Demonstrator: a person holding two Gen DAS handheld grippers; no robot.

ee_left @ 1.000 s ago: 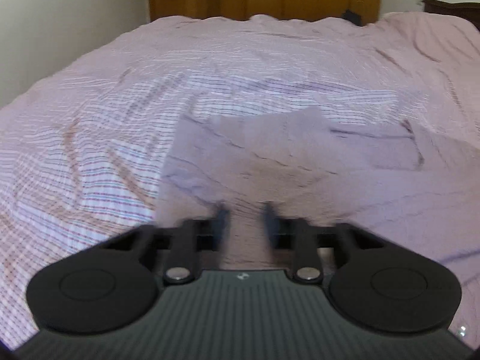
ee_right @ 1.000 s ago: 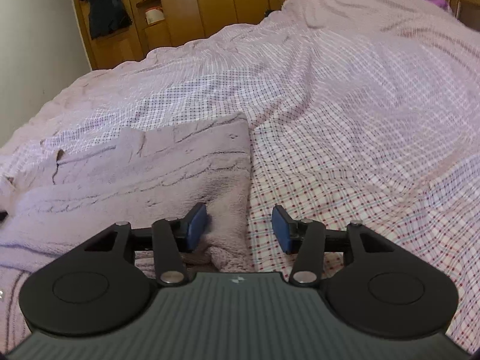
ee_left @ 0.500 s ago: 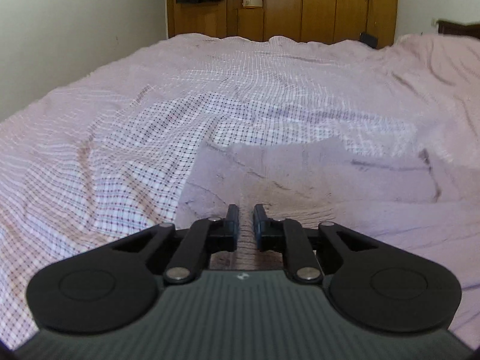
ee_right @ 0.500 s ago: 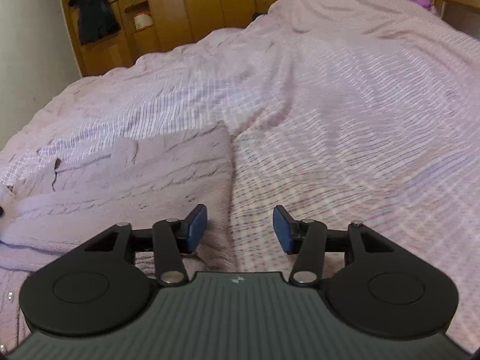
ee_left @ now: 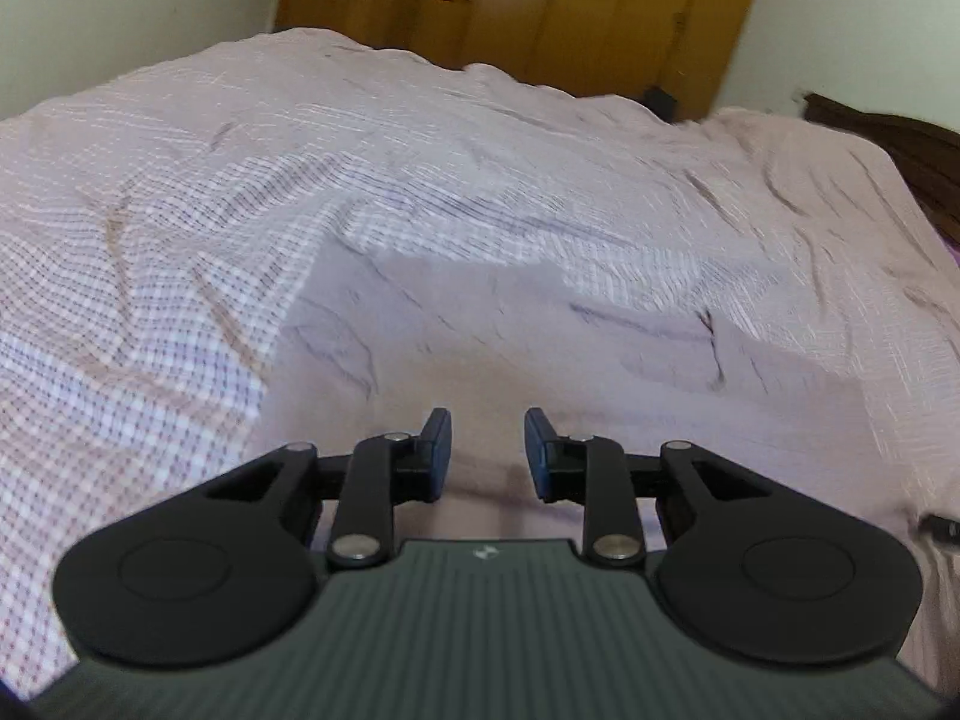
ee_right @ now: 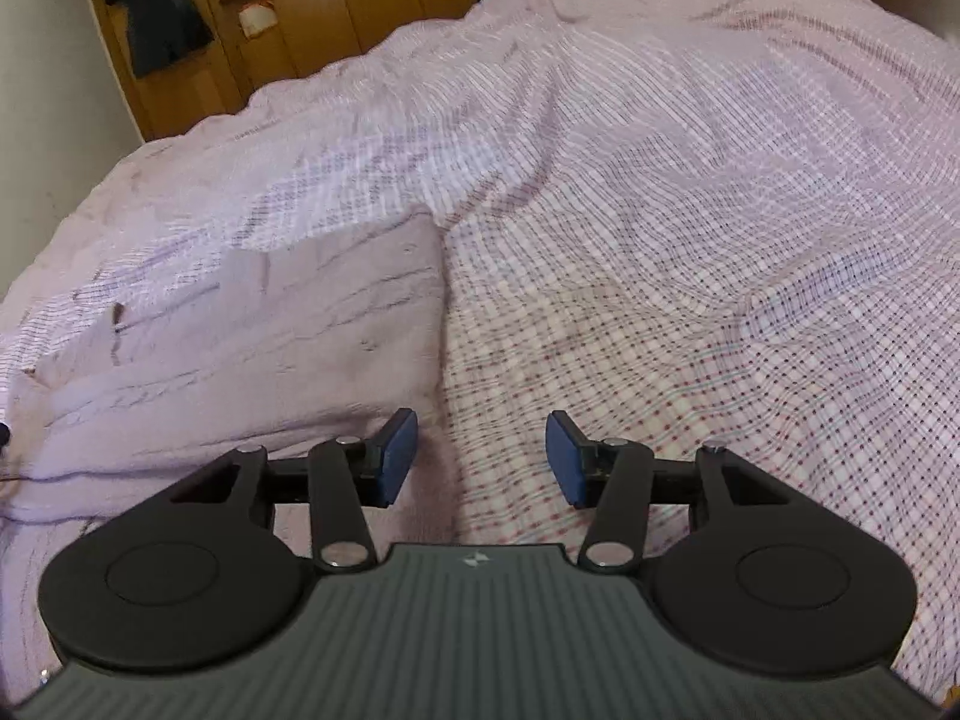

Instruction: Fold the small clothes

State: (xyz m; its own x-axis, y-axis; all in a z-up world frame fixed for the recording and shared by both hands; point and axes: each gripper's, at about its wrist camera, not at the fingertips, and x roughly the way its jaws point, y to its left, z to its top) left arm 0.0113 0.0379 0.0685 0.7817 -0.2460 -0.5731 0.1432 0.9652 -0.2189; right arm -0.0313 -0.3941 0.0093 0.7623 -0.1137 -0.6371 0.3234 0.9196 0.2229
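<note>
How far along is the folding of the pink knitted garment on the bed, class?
Done: the pink knitted garment lies flat on the checked bedsheet with a straight folded edge. In hand: nothing; the left gripper is opening with nothing pinched, and the right gripper is open over that edge. Left: possibly another fold; I cannot tell whether more is needed.

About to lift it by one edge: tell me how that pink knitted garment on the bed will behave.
The knitted garment will probably flop and drape; it already lies in soft folds. Its thick cable knit suggests some weight and little slipperiness. Pushed, it would likely bunch on the checked bedsheet.
</note>
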